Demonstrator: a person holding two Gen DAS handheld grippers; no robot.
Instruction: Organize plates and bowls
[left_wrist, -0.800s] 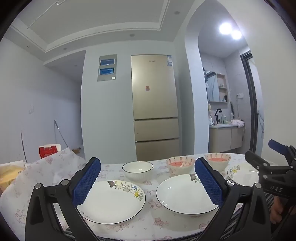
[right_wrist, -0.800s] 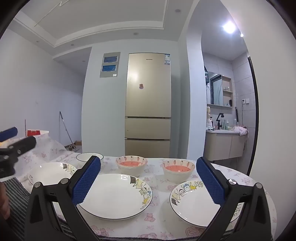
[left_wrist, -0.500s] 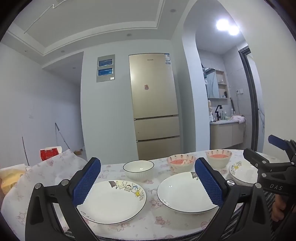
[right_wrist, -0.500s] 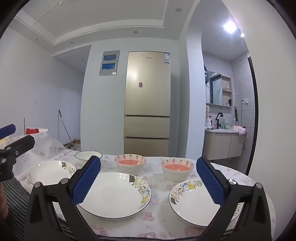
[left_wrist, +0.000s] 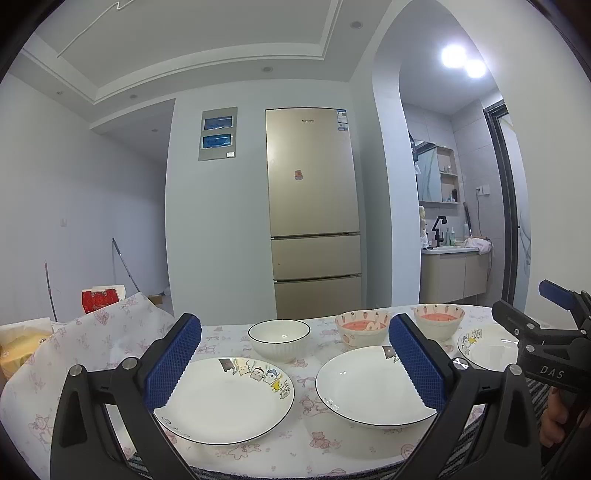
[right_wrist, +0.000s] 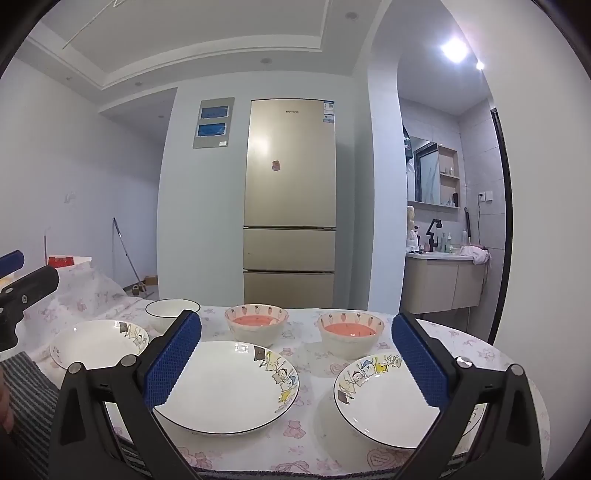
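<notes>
Six dishes sit on the bench (right_wrist: 325, 439), which wears a cloth printed with pink bears and bows. Three plates line the near edge: the left plate (left_wrist: 225, 400) and the middle plate (left_wrist: 369, 391) lie side by side, and the right plate (right_wrist: 384, 402) sits apart toward the rounded right end. All three carry cartoon animals along the rim. Behind them, farther from the edge, stand three bowls: a plain white bowl (left_wrist: 279, 339) with a dark rim on the left, then two bowls with pink insides, the left pink bowl (right_wrist: 256, 326) and the right pink bowl (right_wrist: 351, 332), near each other and upright. None of the dishes touch or overlap.

The left hand-held gripper (left_wrist: 293, 363) hangs level above the near edge, its blue pads (left_wrist: 171, 365) spread as wide as they go and empty; the left plate and white bowl show between them. The right hand-held gripper (right_wrist: 295, 363) hangs just beside it to the right, dipping slightly, equally wide and empty, framing the middle plate and the pink bowls. Neither touches any dish. A hand (left_wrist: 554, 417) grips the right tool's handle.

Beyond the bench stands a gold fridge (right_wrist: 290, 206); a washroom alcove opens to the right.
</notes>
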